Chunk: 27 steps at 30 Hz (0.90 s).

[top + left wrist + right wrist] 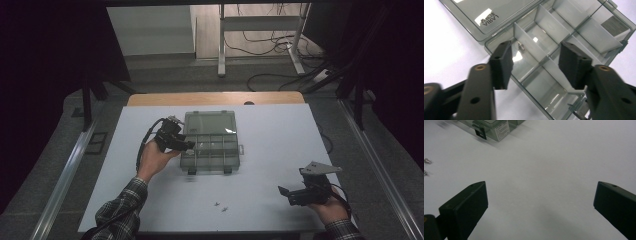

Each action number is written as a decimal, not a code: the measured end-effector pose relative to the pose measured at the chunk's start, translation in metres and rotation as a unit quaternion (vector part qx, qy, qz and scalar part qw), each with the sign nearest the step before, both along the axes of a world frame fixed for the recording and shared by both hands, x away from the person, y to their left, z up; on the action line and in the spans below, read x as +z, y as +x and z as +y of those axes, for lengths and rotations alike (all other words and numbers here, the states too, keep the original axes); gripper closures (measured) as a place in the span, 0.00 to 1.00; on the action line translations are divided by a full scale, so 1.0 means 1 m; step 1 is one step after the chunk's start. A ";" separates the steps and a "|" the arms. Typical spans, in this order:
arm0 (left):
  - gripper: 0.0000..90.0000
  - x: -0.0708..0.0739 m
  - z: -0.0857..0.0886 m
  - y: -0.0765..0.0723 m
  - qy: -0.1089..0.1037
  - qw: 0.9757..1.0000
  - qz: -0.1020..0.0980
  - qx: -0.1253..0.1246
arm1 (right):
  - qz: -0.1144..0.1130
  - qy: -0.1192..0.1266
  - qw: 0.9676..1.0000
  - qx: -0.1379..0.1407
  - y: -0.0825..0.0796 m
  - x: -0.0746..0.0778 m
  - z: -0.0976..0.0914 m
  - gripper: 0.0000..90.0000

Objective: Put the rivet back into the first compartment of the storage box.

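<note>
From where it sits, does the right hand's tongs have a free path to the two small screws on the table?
Probably yes. The right tongs stand open and empty, and only bare white table lies between them and the two small screws; the organizer box sits farther away.

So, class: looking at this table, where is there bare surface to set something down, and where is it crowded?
Free: the wide stretch between the open organiser box and the right gripper, and the strip from the box to the table's right edge. Crowded: the box's left side, where the left gripper hangs over it, and the near edge around the two small screws.
</note>
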<state>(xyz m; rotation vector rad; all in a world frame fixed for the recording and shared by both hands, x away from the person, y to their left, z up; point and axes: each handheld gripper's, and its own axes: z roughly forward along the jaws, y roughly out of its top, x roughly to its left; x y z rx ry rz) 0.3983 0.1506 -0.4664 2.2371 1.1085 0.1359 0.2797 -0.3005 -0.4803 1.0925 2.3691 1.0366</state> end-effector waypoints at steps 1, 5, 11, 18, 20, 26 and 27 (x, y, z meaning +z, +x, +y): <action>0.46 0.001 0.001 -0.001 0.001 1.000 -0.001 0.001 | 0.000 0.000 1.000 0.000 0.000 0.000 0.000 0.00; 0.36 0.004 0.004 -0.007 -0.005 1.000 -0.005 0.004 | 0.000 -0.001 1.000 0.000 0.000 0.000 0.000 0.00; 0.26 0.004 0.007 -0.016 -0.010 1.000 -0.008 0.003 | 0.000 -0.001 1.000 -0.001 0.000 0.000 0.000 0.00; 0.16 0.003 0.010 -0.027 -0.017 1.000 -0.009 0.001 | 0.000 0.000 1.000 0.000 0.000 0.000 0.000 0.00; 0.14 0.004 0.011 -0.031 -0.023 1.000 -0.010 0.001 | 0.000 0.001 1.000 0.000 0.000 0.000 0.000 0.00; 0.07 0.003 0.013 -0.039 -0.028 1.000 -0.013 -0.003 | 0.000 0.000 1.000 0.000 0.000 0.000 0.000 0.00; 0.07 0.003 0.013 -0.040 -0.025 1.000 -0.013 -0.003 | 0.000 0.000 1.000 0.000 0.000 0.000 0.000 0.00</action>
